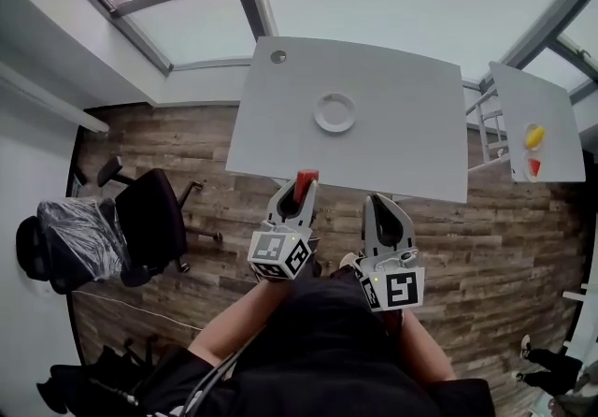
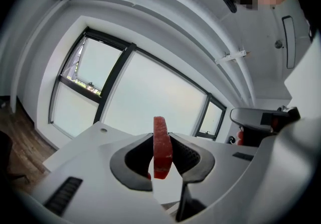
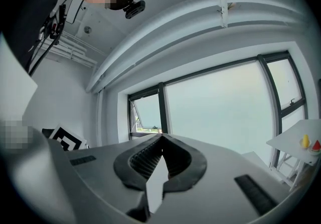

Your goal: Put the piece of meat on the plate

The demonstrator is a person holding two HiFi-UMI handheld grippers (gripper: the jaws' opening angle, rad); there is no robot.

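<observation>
Left gripper view shows the left claw (image 2: 161, 136) clenched on the piece of meat (image 2: 162, 153), a thin red slab standing on edge between the ribbed pads. Its top rises past the tips and its lower end hangs into the hollow behind them. Gripped across its flat faces like this, it should fall flat once let go. Just to that claw's right, the right claw (image 3: 161, 140) has its jaws closed tip to tip on nothing; I judge it is merely held aside. In the head view both claws hang over the wooden floor (image 1: 187, 191), short of the near edge of the desk (image 1: 411, 135), so the meat is not yet above it. Ahead of the left claw and a little to its right, well apart from it, the plate (image 1: 334, 112) sits with nothing on it and bare desk all round. The way forward looks free, with only the near edge to cross. An office chair (image 1: 154, 219) stands off to the left claw's left and a smaller desk (image 1: 523, 97) lies far to the right claw's right, both well clear of that path.
</observation>
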